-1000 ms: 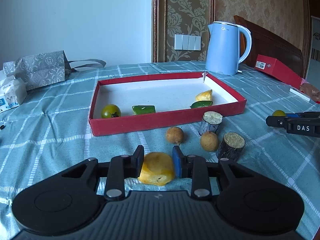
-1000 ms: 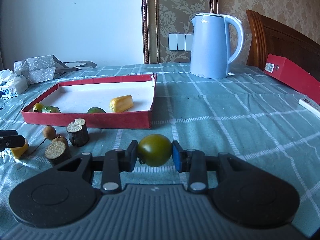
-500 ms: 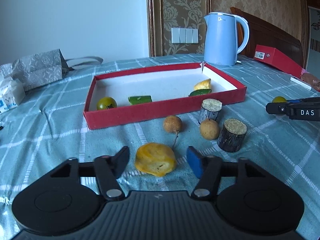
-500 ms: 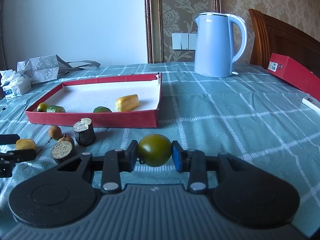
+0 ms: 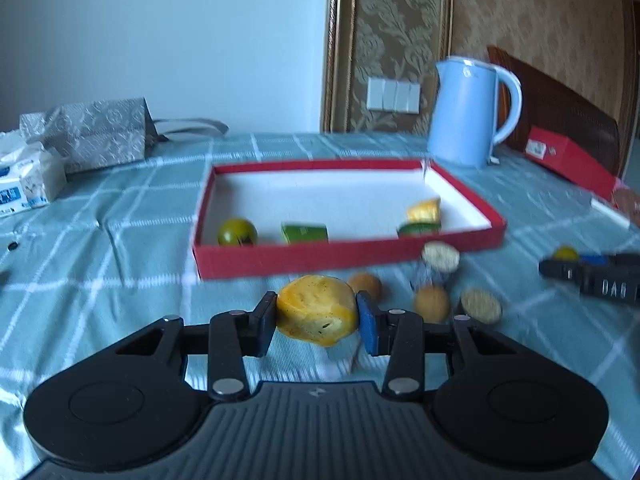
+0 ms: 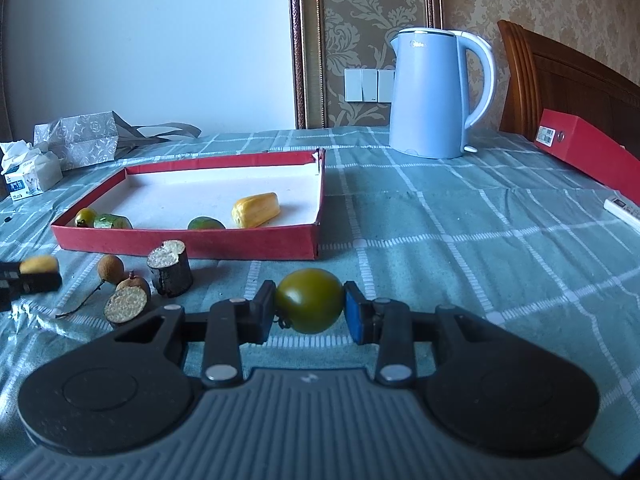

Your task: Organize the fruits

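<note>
A: What's in the red tray (image 6: 192, 242)?

B: Four pieces, all along its near wall: a small green tomato (image 6: 85, 216) in the near left corner, a green chunk (image 6: 113, 221) just beside it, a green slice (image 6: 206, 224) further right, and a yellow piece (image 6: 256, 210) just behind that. The far half of the white floor is bare.

A: And the claws?

B: The left gripper (image 5: 317, 322) is closed on a yellow fruit (image 5: 318, 314), pads touching both sides. The right gripper (image 6: 309, 307) is clamped the same way on a dark green tomato (image 6: 310, 306), near the tray's near right corner.

A: Room to move?

B: Two brown round fruits (image 6: 111, 269) and two dark stubby logs (image 6: 170, 268) sit close together on the checked tablecloth (image 6: 460, 248) just in front of the tray's near wall. To the right the cloth is open as far as the blue kettle (image 6: 430, 94) and a red box (image 6: 588, 148) at the far right edge.

A: Anything unclear?

B: The left view is smeared (motion blur), so I cannot tell whether the yellow fruit touches the cloth. A remote (image 6: 622, 210) is cut off at the right edge.
</note>
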Demonstrator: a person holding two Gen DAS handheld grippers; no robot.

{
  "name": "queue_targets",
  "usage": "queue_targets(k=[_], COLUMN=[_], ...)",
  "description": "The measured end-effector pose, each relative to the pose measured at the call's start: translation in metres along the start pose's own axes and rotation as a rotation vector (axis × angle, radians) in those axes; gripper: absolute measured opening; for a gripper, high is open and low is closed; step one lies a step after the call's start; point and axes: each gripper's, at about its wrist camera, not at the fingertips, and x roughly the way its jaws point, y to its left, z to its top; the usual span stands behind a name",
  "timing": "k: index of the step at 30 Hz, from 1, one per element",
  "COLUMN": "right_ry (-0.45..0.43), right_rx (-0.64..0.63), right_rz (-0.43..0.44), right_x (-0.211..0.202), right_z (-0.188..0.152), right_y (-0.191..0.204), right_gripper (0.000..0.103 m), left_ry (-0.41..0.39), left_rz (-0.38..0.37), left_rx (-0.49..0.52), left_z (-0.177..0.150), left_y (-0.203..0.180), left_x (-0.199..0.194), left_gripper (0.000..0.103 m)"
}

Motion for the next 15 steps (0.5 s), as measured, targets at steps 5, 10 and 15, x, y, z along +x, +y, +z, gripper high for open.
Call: queue_targets(k=[5,10,15], right_ry=[0.0,0.002,0.009], right_rx=[-0.01,-0.009,-0.005], right_rz=[0.0,-0.005,-0.004], right_x=[0.002,0.004,0.009], right_z=[0.003,0.005,0.006], right_y=[0.002,0.002,-0.001], right_gripper=[0.034,0.034,0.034], left_ry=[-0.058,-0.044,0.028], left_rz=[0.04,0.083,0.101], left_rx=[-0.015,-0.043,-0.055], left_z=[0.039,0.071,0.08], left_y=[0.006,0.012,0.016], left_x=[0.016,0.056,0.097], left_gripper=[0.041,0.041,0.041])
